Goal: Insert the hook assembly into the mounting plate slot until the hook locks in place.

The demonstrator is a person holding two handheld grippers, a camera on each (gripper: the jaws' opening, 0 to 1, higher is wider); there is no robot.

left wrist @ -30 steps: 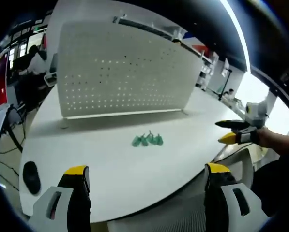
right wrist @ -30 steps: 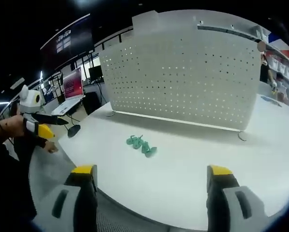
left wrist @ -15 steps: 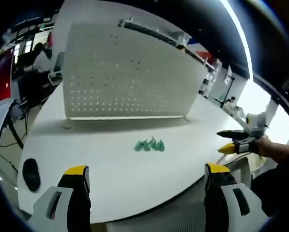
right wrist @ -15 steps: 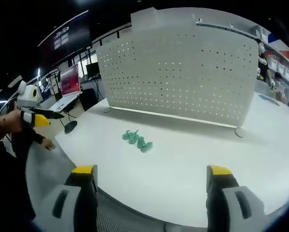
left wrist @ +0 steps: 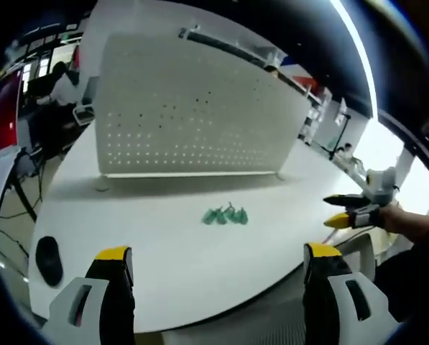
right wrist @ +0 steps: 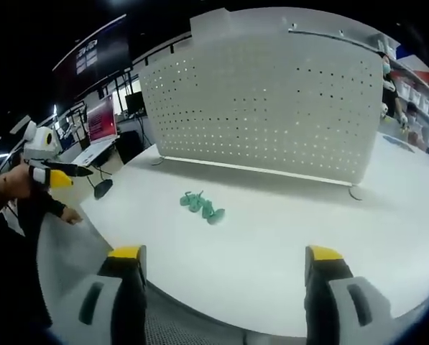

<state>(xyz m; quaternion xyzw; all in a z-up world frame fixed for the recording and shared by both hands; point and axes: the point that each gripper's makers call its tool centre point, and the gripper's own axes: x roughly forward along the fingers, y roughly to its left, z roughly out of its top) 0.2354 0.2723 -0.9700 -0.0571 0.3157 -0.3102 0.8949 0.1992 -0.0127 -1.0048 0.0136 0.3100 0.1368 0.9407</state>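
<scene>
A white table (left wrist: 164, 244) (right wrist: 286, 244) with a curved near edge carried a tall white perforated mounting plate (left wrist: 192, 115) (right wrist: 271, 108), which stood upright on small feet across the far side. In the open middle of the tabletop, nearer than the plate and well apart from it, lay a small cluster of green hooks (left wrist: 225, 215) (right wrist: 201, 207), touching or nearly touching one another; how many there were could not be told.

The left gripper (left wrist: 218, 266) hung over the near edge of the table with its yellow-tipped jaws spread wide and nothing between them. In the right gripper view it (right wrist: 60, 175) appeared at the far left, held in a hand off the table's edge. The right gripper (right wrist: 225, 262) was likewise spread wide and empty at the near edge. In the left gripper view it (left wrist: 343, 210) appeared at the right, beyond the table rim, its jaws apart.

A dark computer mouse (left wrist: 49, 260) lay on the table's left side. A red-lit screen (right wrist: 103, 118) stood on a desk behind.
</scene>
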